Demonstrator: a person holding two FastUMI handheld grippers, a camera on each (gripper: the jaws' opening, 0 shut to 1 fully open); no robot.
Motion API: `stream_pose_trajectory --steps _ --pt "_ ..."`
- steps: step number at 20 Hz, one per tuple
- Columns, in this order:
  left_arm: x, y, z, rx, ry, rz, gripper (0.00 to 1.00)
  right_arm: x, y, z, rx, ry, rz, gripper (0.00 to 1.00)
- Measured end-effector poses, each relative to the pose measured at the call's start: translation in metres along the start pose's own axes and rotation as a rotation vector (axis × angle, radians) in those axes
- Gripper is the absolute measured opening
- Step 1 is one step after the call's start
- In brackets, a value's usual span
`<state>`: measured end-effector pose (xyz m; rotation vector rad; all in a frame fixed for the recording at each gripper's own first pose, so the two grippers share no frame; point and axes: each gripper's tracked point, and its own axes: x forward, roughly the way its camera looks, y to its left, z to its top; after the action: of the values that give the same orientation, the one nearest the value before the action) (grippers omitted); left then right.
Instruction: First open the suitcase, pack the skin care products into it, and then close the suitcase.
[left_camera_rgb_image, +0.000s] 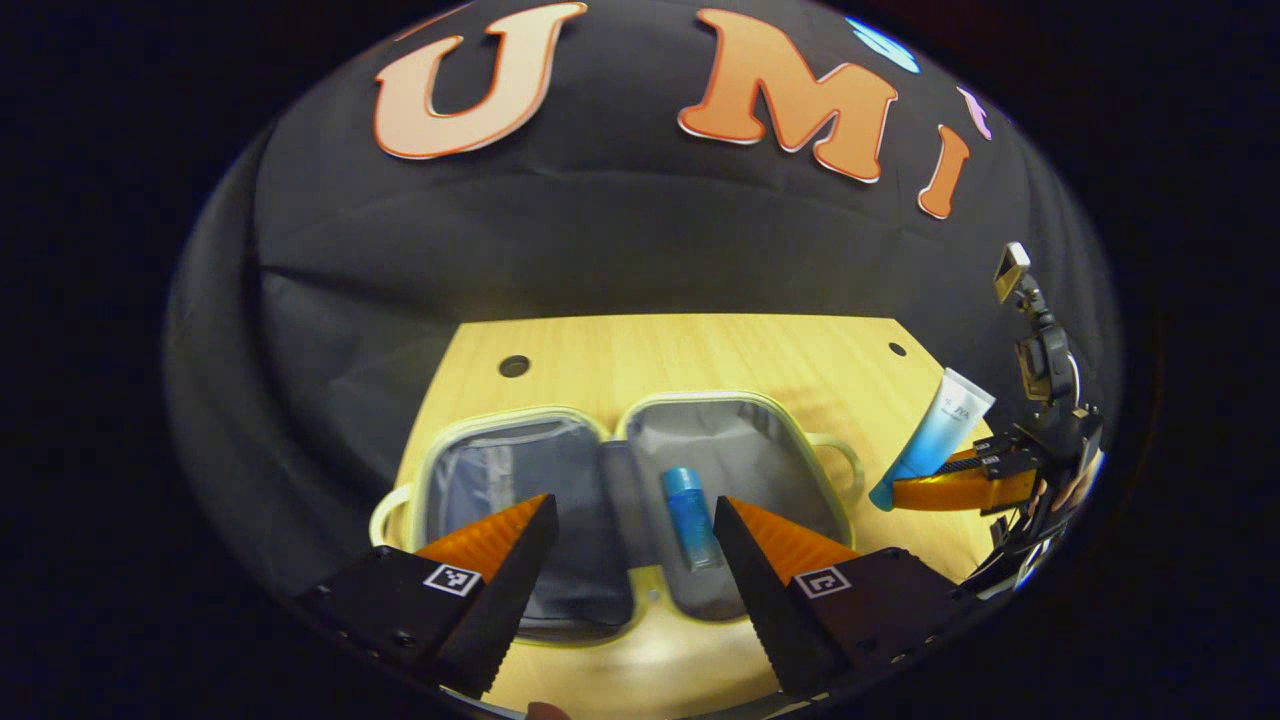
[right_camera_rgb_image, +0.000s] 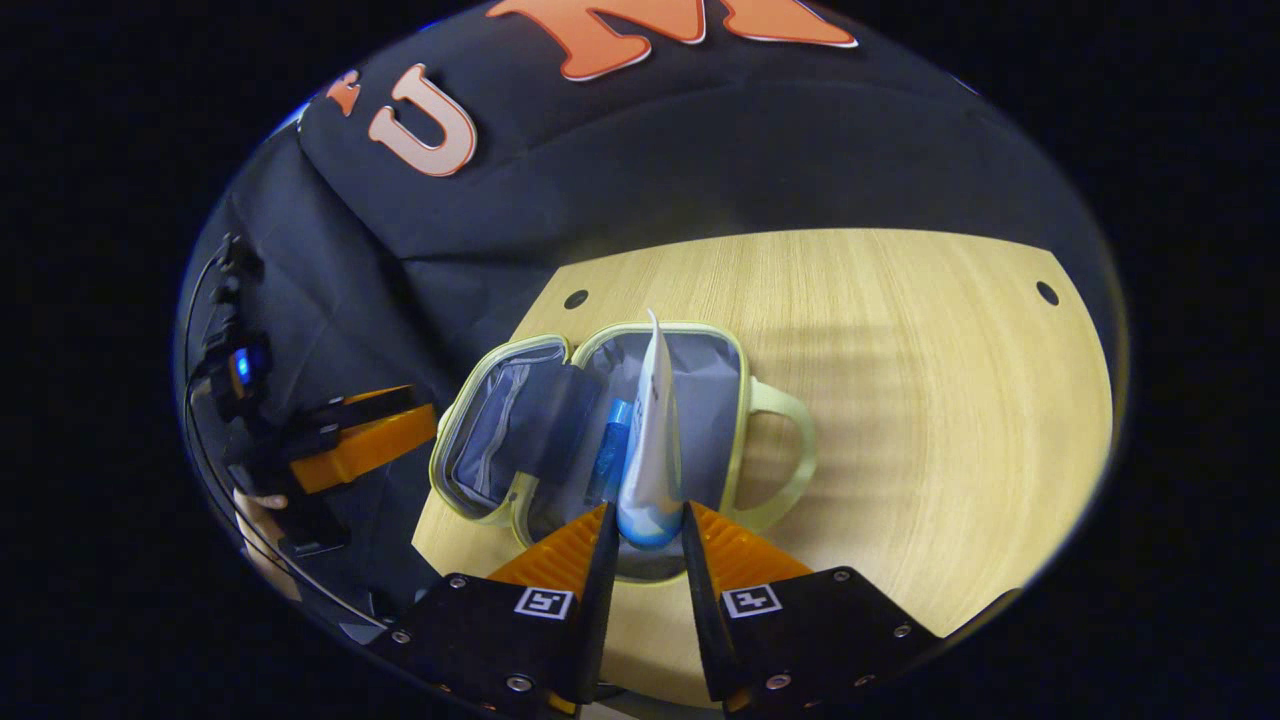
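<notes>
1. The suitcase (left_camera_rgb_image: 640, 500) lay open flat on the table (left_camera_rgb_image: 700, 350), both grey-lined halves facing up, a handle at each outer side.
2. A small blue bottle (left_camera_rgb_image: 690, 515) lay in the case's right half, near the hinge.
3. The left gripper (left_camera_rgb_image: 635, 530) hovered over the case with its fingers spread wide, holding nothing.
4. The right gripper (right_camera_rgb_image: 648, 535) was pinching a white-and-blue tube (right_camera_rgb_image: 652, 450) near its cap end, both fingers pressed on it.
5. In the right gripper view, the tube stood above the right half, just beside the bottle (right_camera_rgb_image: 612, 450).
</notes>
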<state>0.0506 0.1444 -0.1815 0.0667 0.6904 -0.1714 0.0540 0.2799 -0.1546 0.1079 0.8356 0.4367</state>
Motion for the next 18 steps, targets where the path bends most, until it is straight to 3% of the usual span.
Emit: stream_pose_trajectory --steps 9,13,18 --pt "-0.043 0.097 -0.044 -0.102 0.024 0.069 0.98 0.08 -0.002 -0.023 0.07 0.168 -0.085 0.4" --pt "-0.048 0.114 -0.064 -0.123 0.057 0.071 0.97 0.106 -0.014 -0.029 0.062 0.211 -0.174 0.4" --pt "-0.047 0.123 -0.081 -0.152 0.086 0.058 0.97 0.117 -0.014 -0.036 0.07 0.248 -0.209 0.4"
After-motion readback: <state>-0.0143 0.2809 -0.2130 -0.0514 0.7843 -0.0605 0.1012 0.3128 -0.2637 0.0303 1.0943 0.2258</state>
